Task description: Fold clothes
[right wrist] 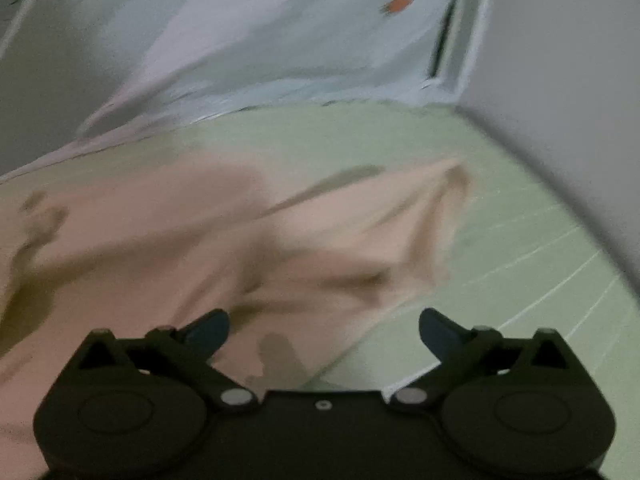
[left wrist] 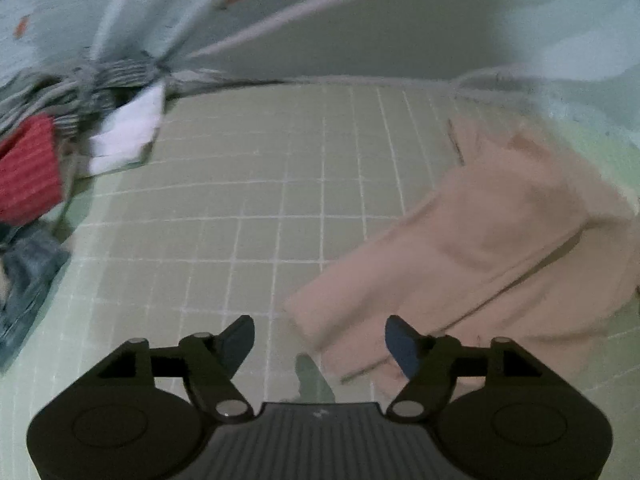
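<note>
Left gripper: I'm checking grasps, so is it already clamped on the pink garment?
No: the left gripper is open, with nothing between its fingers, and the pink garment lies on the green mat.

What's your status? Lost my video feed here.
Left gripper open, empty. Right gripper open, empty. Pink garment rumpled on green grid mat, unfolded. Clothes pile off to mat's edge, clear.

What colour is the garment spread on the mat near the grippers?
Pale pink, plain, no visible pattern. The garment shows best in the left wrist view.
</note>
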